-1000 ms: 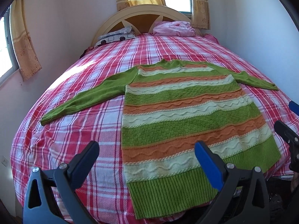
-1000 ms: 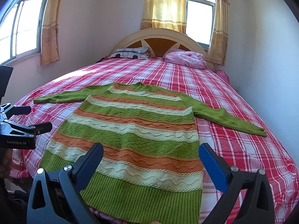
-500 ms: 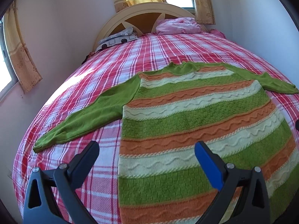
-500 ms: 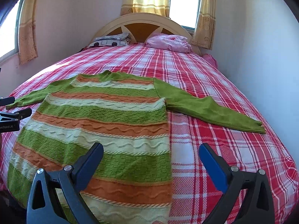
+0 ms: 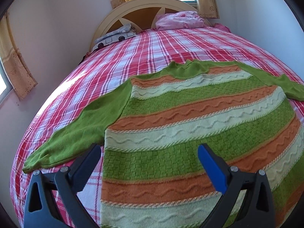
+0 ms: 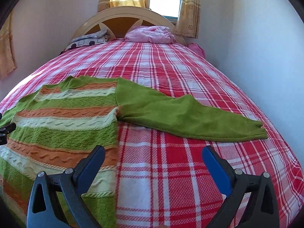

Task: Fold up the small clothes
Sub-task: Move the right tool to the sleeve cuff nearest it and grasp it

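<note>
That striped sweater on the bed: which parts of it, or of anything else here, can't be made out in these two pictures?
- Sweater hem: cut off by the bottom edge in both views, partly behind the tongs.
- Far sleeve's cuff: cut off by the left wrist view's right edge.
- Left tongs: only a dark sliver at the right wrist view's left edge.
- Pattern on the folded bedding by the headboard: too small to tell.

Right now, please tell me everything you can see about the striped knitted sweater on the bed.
The green, orange and cream striped knitted sweater lies flat and unfolded on the red and white checked bedsheet, collar toward the headboard. Its bands carry wavy cable and basket-weave textures. Both plain green sleeves spread outward; the right one ends in a ribbed cuff. Both grippers hang just above it with fingers open, and nothing grips it.
</note>
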### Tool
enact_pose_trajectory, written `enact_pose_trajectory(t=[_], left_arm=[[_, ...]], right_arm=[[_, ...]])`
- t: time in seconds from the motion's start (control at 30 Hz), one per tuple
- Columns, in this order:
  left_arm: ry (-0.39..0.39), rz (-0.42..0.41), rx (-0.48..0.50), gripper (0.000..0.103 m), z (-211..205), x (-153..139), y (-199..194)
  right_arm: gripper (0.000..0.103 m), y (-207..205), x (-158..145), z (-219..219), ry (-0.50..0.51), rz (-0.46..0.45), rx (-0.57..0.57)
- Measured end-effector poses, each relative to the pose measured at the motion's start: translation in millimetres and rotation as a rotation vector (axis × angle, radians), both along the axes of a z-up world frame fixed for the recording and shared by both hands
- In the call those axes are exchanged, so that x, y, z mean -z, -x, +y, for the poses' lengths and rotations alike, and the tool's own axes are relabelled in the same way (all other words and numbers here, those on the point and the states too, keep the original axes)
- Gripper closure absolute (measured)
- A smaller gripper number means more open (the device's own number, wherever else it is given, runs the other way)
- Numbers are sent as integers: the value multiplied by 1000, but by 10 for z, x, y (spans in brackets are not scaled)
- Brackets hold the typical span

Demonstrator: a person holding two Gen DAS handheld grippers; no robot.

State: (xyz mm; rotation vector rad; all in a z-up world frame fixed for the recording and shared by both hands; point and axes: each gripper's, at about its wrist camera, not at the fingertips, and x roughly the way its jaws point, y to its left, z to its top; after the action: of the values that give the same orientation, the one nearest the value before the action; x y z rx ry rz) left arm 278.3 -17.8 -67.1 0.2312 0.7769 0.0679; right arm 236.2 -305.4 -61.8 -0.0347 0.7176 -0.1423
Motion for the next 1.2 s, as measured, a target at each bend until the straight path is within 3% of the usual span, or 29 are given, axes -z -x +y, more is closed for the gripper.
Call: enact_pose_trajectory(t=[0.4,0.73,0.87,0.93,1.03,1.1,1.2], left_arm=[[9,16,-50,0,-28,169,-654],[48,75,-108,0,71,369,-895],[54,71,-104,0,74,377,-879],[47,67,-101,0,60,378,-861],[46,62,-100,0,59,375,-854],[50,61,-100,0,67,377,-861],[53,62,-100,0,73,379,-866]], right_arm=[[1,-271,150,-878,-74,34,180],[1,-168,169,-1694,-227,33,320],[2,-116,181,-2072,-361,18,398],[7,-77,202,-2269,-442,1,445],[23,0,287,-2550,-571,-20,516],[32,31,306,-2662,-613,-42,536],[36,3,320,-2783,-644,-56,557]])
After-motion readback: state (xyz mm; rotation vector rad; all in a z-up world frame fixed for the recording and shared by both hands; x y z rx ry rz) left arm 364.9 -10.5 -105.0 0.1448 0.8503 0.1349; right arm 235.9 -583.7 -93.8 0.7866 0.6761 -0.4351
